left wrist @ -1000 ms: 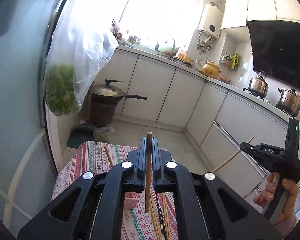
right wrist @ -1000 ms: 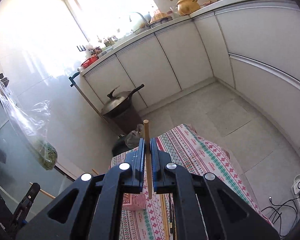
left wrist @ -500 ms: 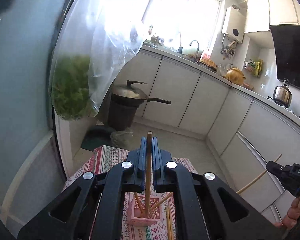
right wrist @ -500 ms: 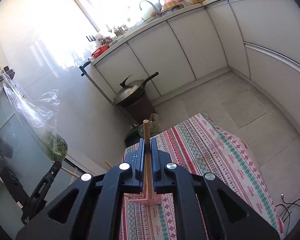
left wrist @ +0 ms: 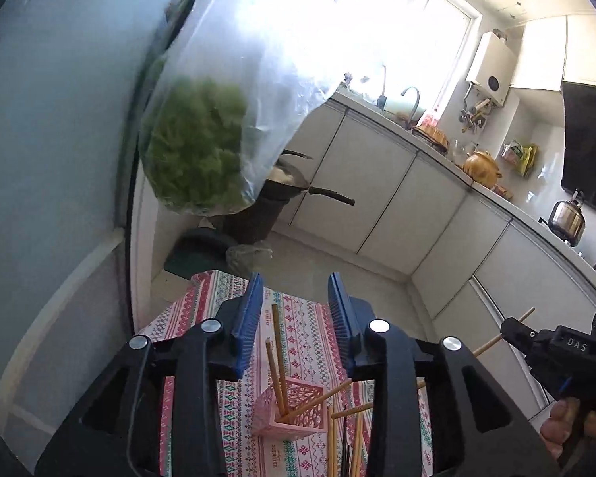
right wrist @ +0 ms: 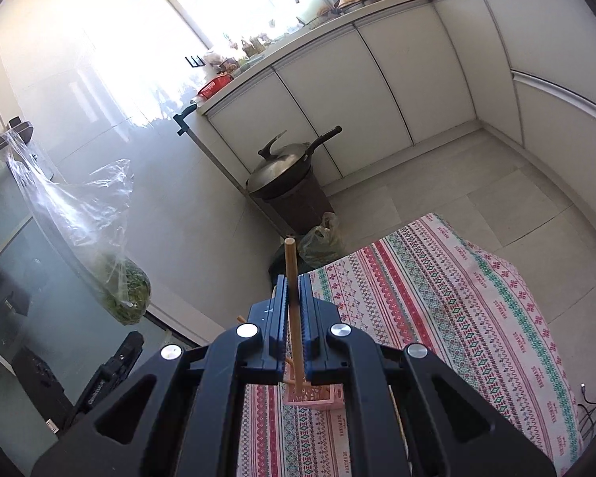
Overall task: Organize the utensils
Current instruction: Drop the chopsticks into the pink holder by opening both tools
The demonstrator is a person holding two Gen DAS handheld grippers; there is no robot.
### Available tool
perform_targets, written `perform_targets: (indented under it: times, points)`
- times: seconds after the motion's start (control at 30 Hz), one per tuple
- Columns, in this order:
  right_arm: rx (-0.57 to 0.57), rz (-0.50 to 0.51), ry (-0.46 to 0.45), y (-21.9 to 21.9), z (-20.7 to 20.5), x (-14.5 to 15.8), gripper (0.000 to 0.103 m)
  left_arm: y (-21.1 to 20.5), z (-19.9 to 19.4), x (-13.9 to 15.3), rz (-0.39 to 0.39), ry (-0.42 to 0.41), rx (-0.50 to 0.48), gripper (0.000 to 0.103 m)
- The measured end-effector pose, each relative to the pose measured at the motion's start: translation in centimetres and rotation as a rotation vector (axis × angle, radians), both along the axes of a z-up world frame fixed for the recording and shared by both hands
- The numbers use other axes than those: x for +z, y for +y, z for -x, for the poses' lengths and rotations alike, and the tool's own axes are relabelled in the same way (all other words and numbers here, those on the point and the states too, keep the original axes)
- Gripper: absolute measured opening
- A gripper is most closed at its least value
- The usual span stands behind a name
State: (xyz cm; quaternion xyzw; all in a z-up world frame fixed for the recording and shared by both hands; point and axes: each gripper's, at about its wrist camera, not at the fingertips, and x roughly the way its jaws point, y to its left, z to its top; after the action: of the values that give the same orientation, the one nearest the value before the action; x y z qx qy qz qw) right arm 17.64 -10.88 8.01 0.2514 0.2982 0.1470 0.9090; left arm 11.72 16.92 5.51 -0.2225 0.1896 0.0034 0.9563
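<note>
Pink lattice holder (left wrist: 290,407): stands on the patterned cloth (left wrist: 298,334) of the counter, directly below and ahead of the left gripper (left wrist: 296,318). Contents: several wooden chopsticks; two (left wrist: 277,351) rise steeply between the blue pads, one (left wrist: 320,399) leans out to the right. None touches the gripper.

Loose chopsticks (left wrist: 353,437): lying on the cloth just right of the holder, partly hidden behind the gripper body.

Left gripper: jaws spread wide, nothing between them, poised above the holder and tilted down toward it.

Right gripper (right wrist: 294,310): clenched on a single wooden chopstick (right wrist: 292,274). The stick stands nearly upright, its blunt top well above the pads (right wrist: 280,318), its lower end reaching down to the holder (right wrist: 312,395); whether the tip is inside cannot be told. From the left view, the same right gripper (left wrist: 510,328) comes in from the right edge, level and pointing left, with the stick (left wrist: 504,334) slanting through it. The person's right hand (left wrist: 562,425) is wrapped round the handle below, fingers curled.

Surroundings: clear bag of greens (left wrist: 196,155) hanging at the left; lidded wok (right wrist: 284,169) on a dark bin by the white cabinets (right wrist: 377,79).
</note>
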Motion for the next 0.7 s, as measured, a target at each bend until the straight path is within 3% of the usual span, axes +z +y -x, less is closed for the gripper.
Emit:
perform_targets:
  times: [0.43, 0.7]
  points:
    - [0.006, 0.081, 0.094, 5.3, -5.3, -5.3, 0.010, 0.6, -0.1, -1.4, -0.025, 0.064, -0.018, 0.034]
    - [-0.018, 0.189, -0.021, 5.5, -1.9, -2.9, 0.028, -1.6, 0.1, -0.4, -0.083, 0.044, -0.035, 0.038]
